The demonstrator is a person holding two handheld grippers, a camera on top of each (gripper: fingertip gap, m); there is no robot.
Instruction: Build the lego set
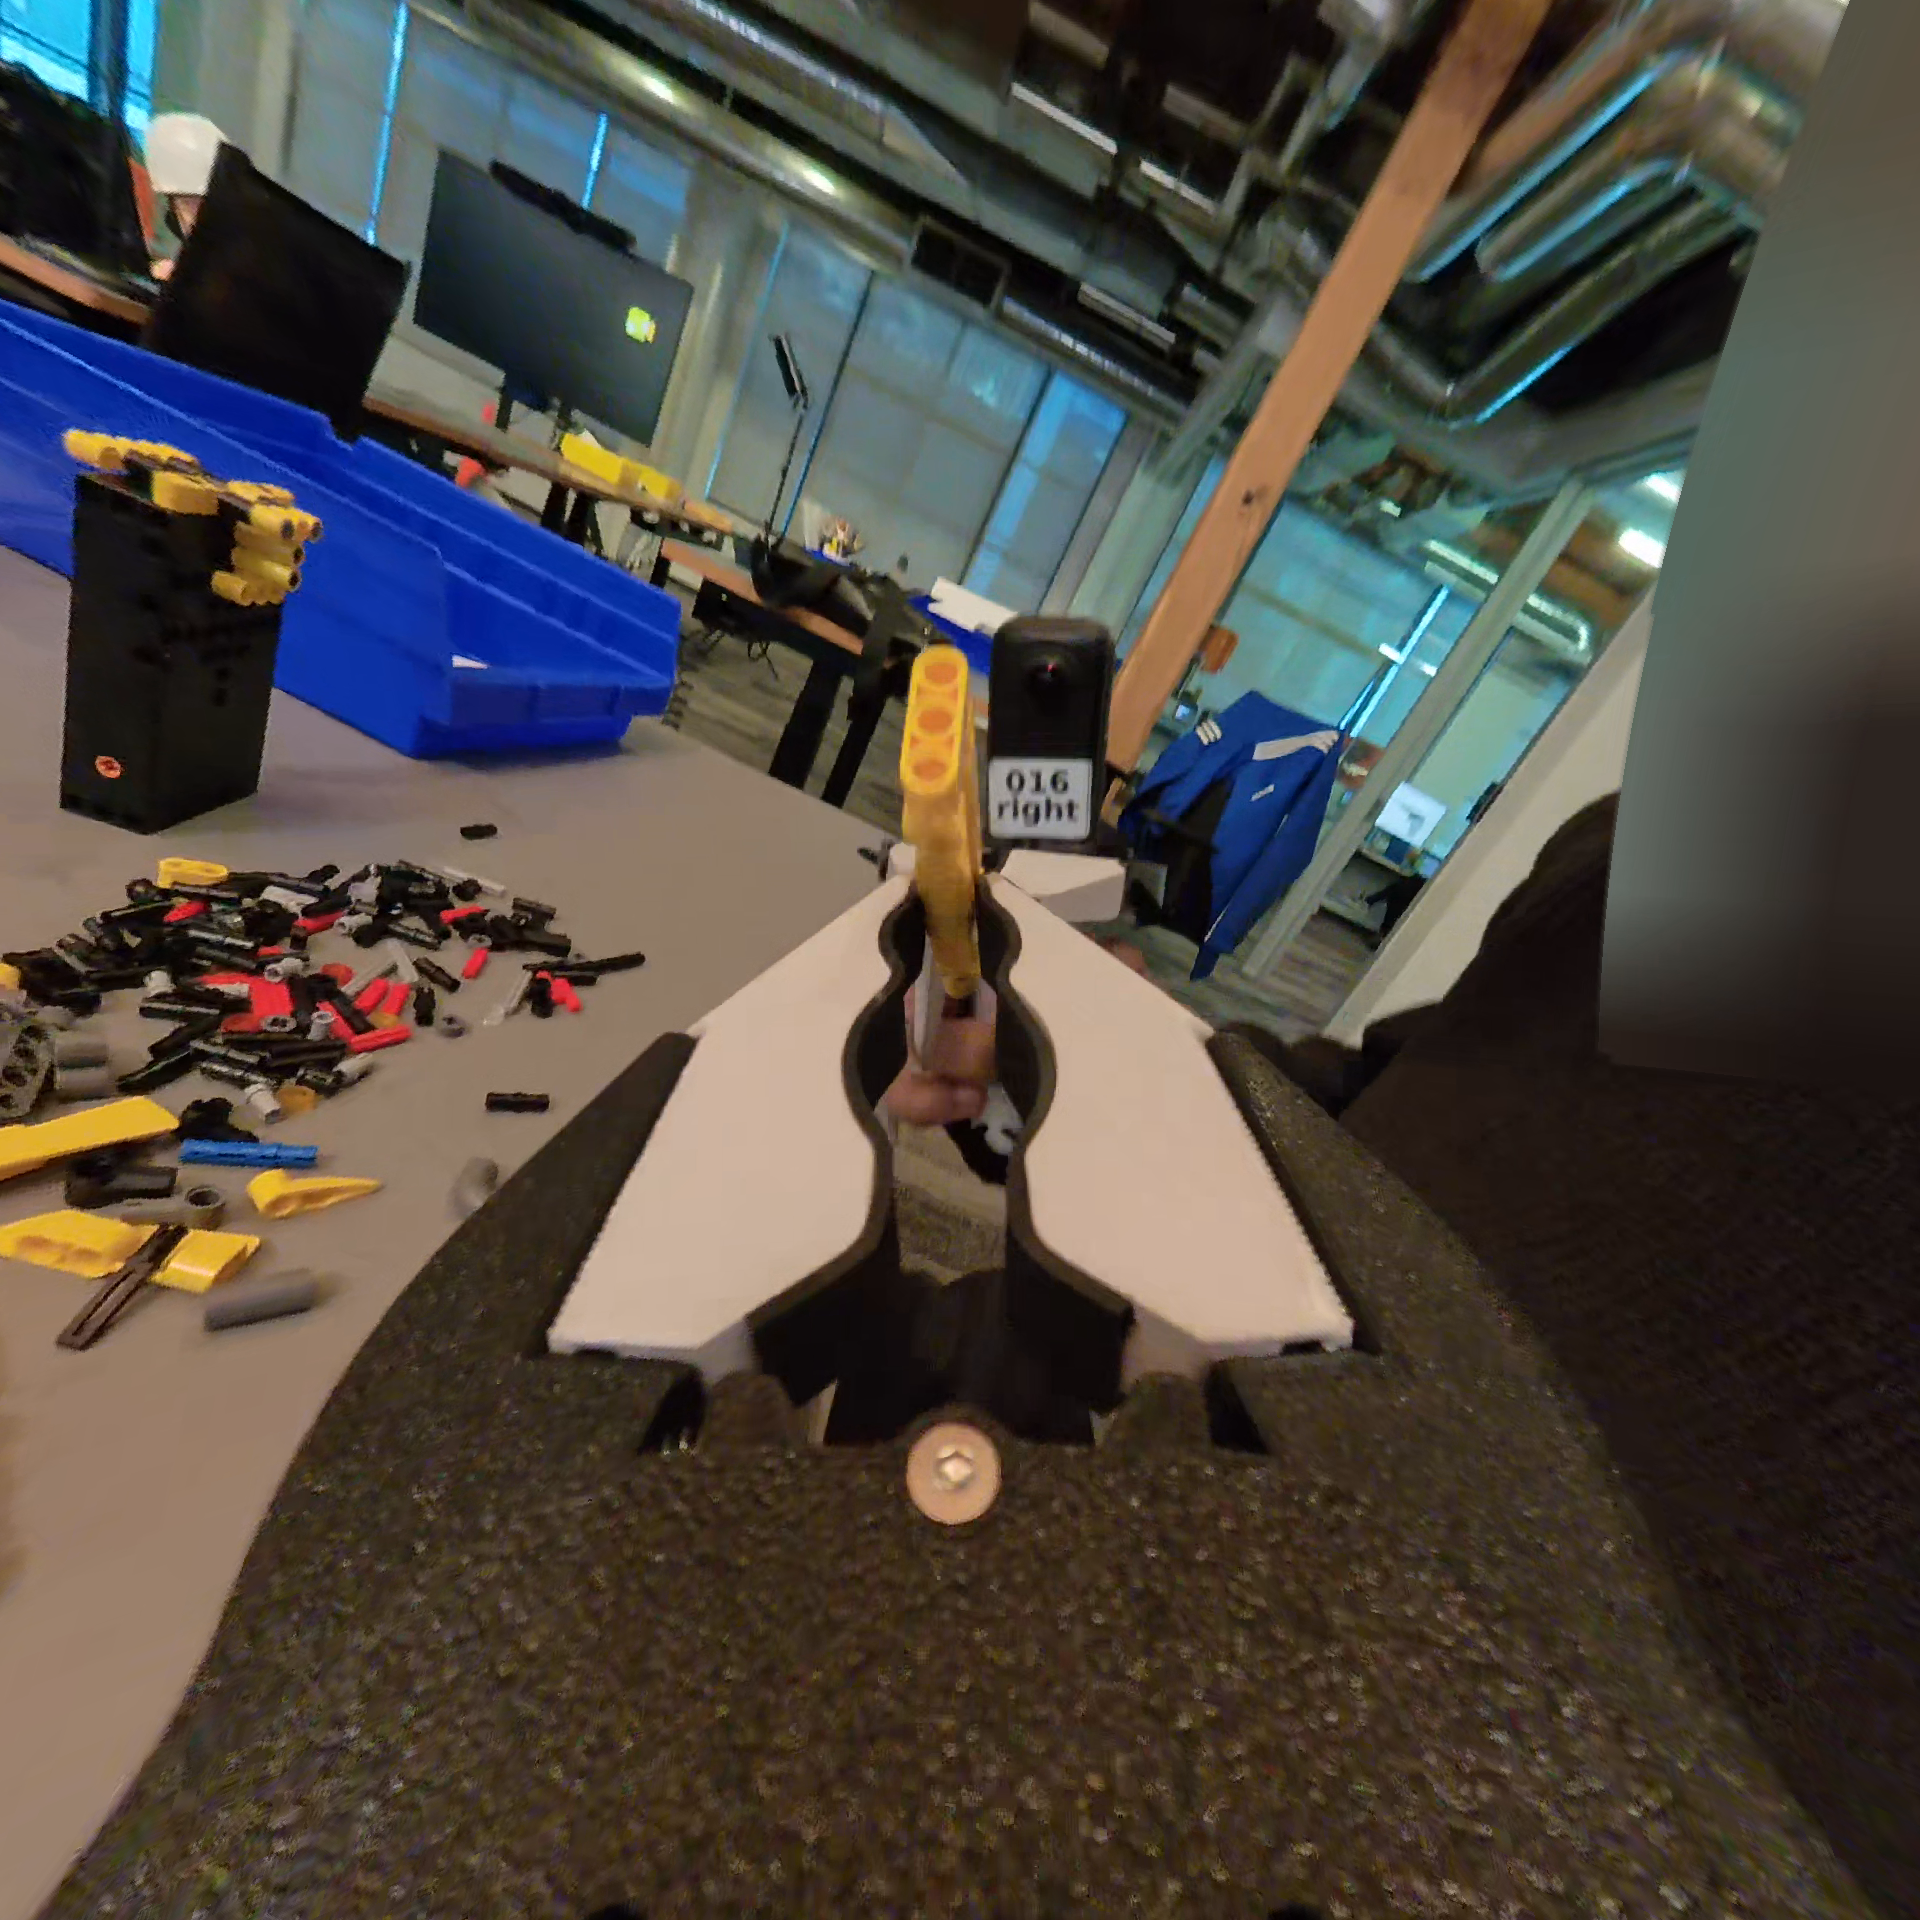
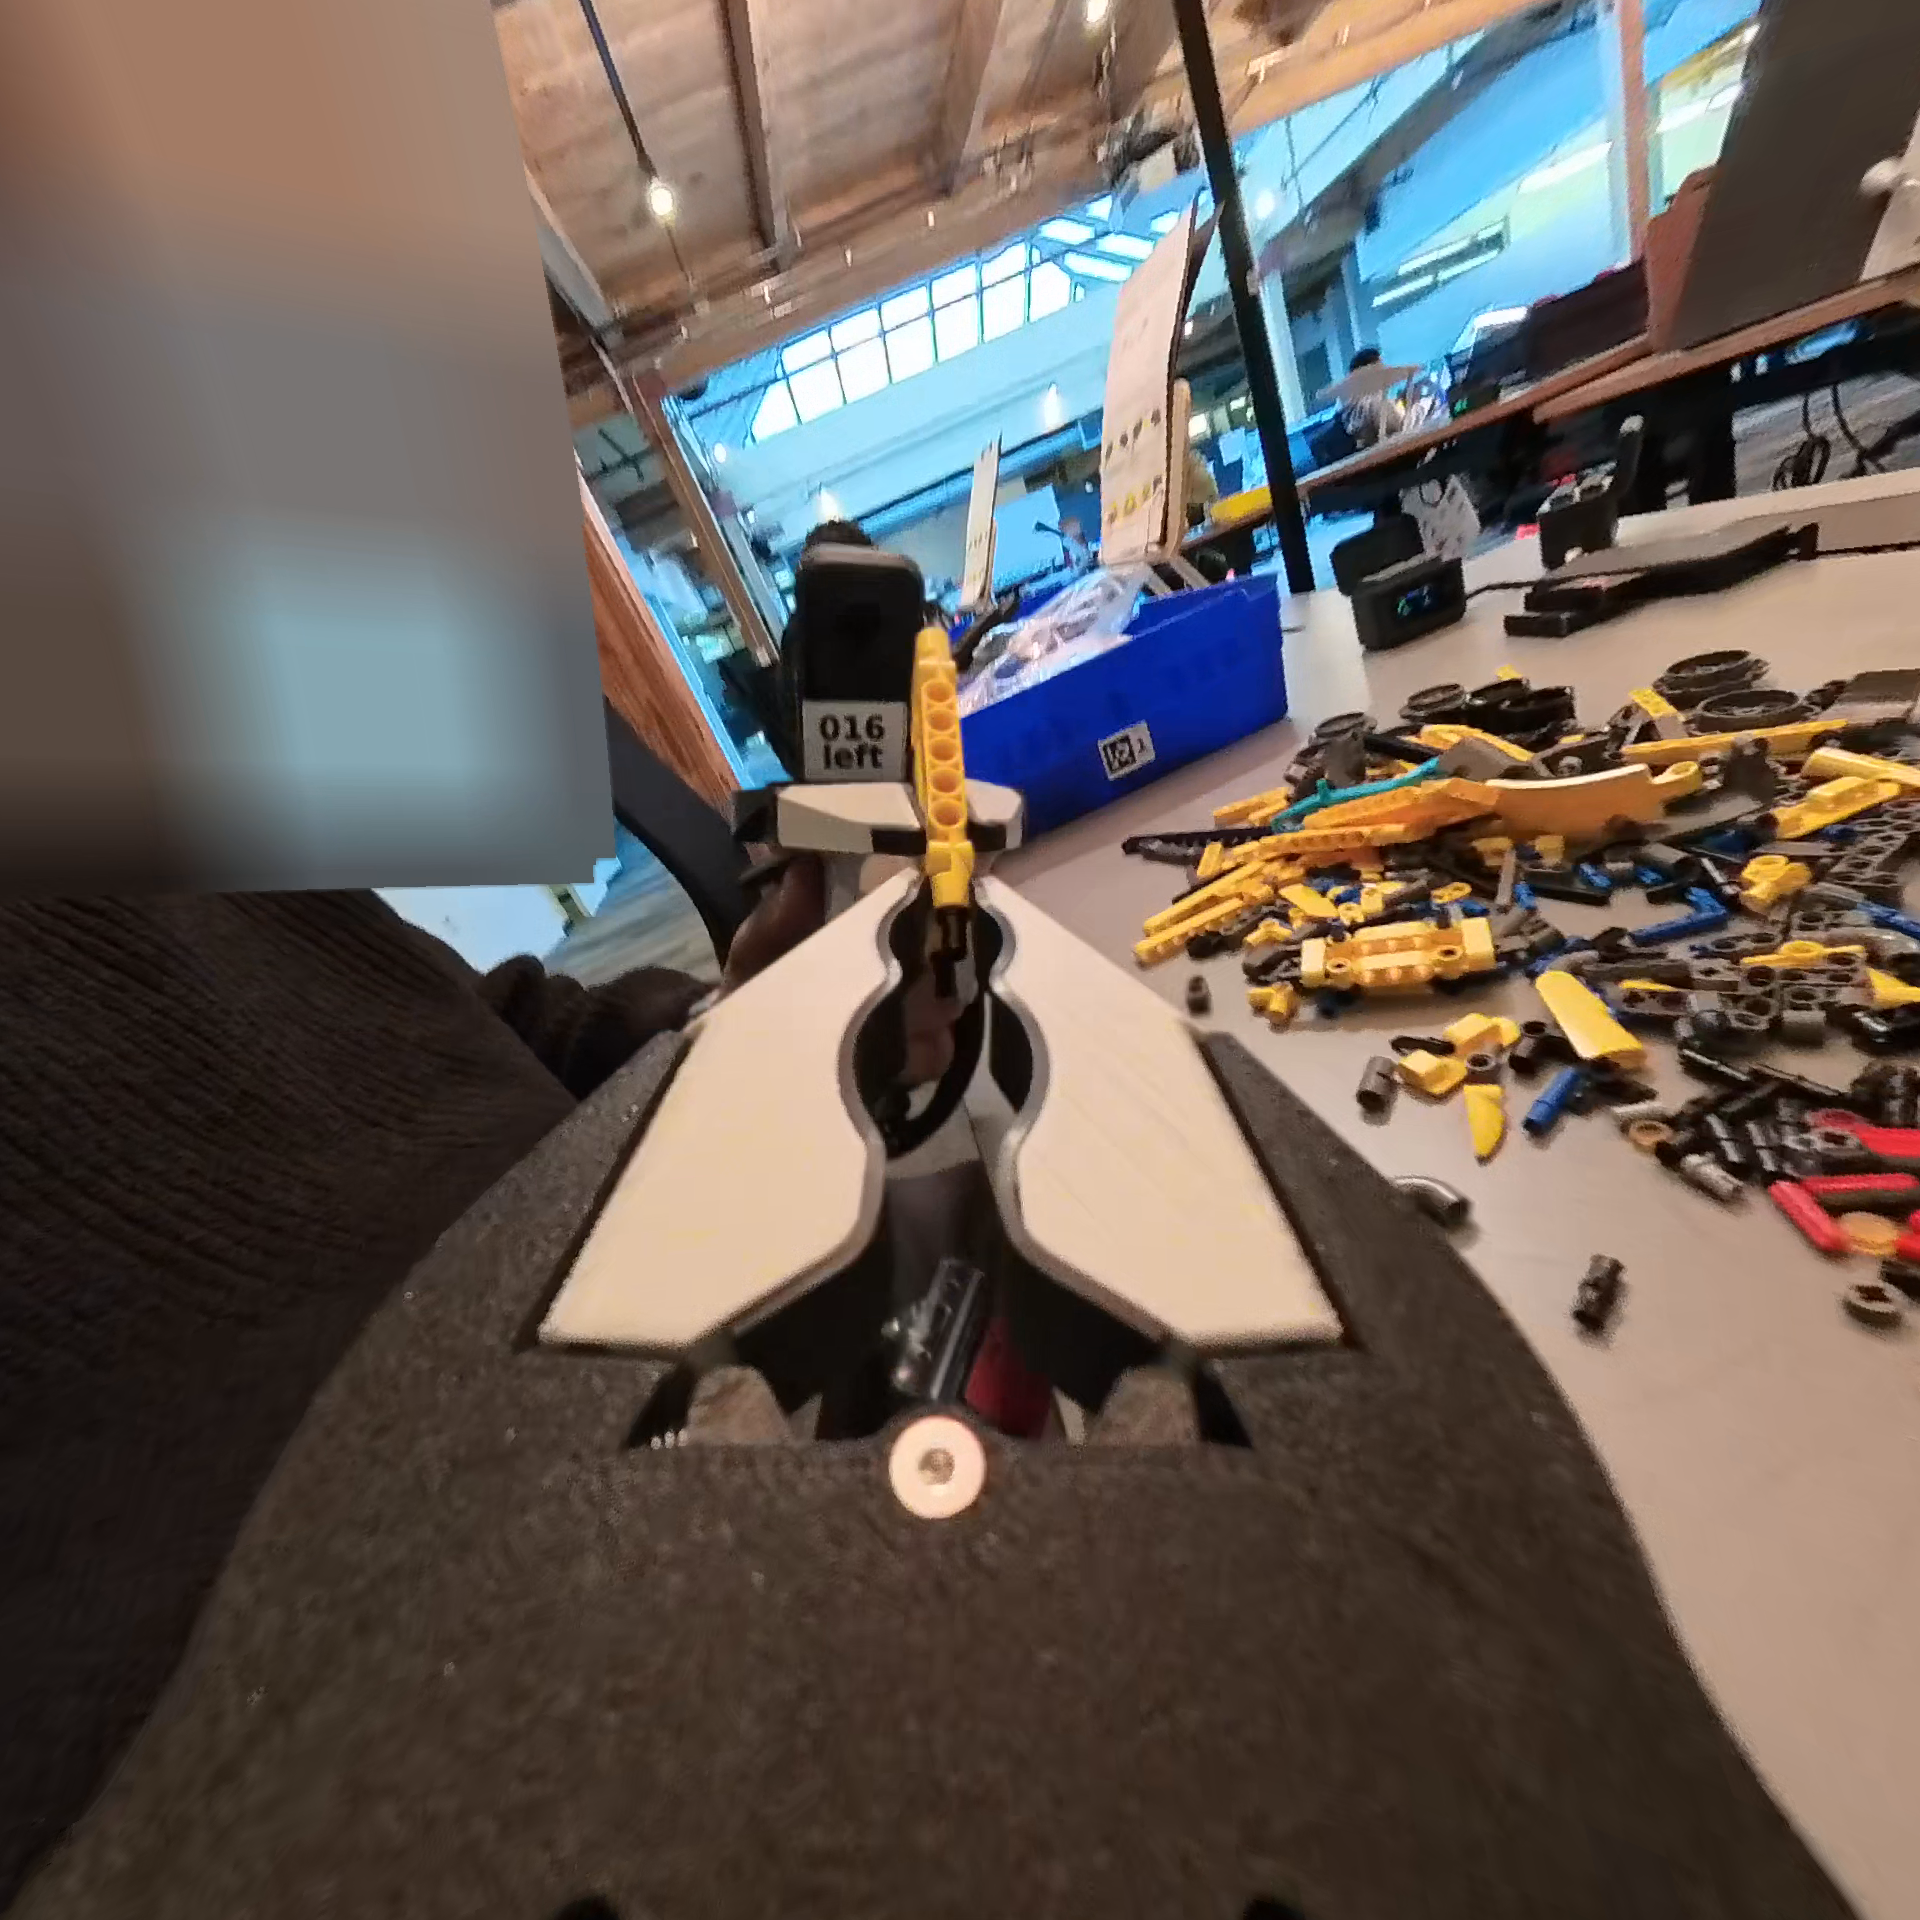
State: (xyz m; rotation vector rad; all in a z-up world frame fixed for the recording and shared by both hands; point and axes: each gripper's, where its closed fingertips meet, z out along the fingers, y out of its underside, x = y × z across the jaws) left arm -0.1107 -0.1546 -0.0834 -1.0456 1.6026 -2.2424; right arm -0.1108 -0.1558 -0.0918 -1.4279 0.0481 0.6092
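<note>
A yellow perforated beam is standing upright above the desk, lifted clear of it, with its lower end pinched at the tips of the left gripper, whose jaws are closing together on it. In the right wrist view the same beam is also sitting between the tips of the right gripper, whose jaws are pressing on its lower end, where a short black piece is hanging below. The two grippers are facing one another, tips meeting at the beam, each showing the other's black camera behind it.

To the left gripper's left, a loose heap of black, red and yellow parts is lying on the desk, with a black block topped by yellow pieces standing farther back beside a blue bin. To the right gripper's right, a larger heap of yellow, black and blue parts is spreading across the desk, another blue bin behind it.
</note>
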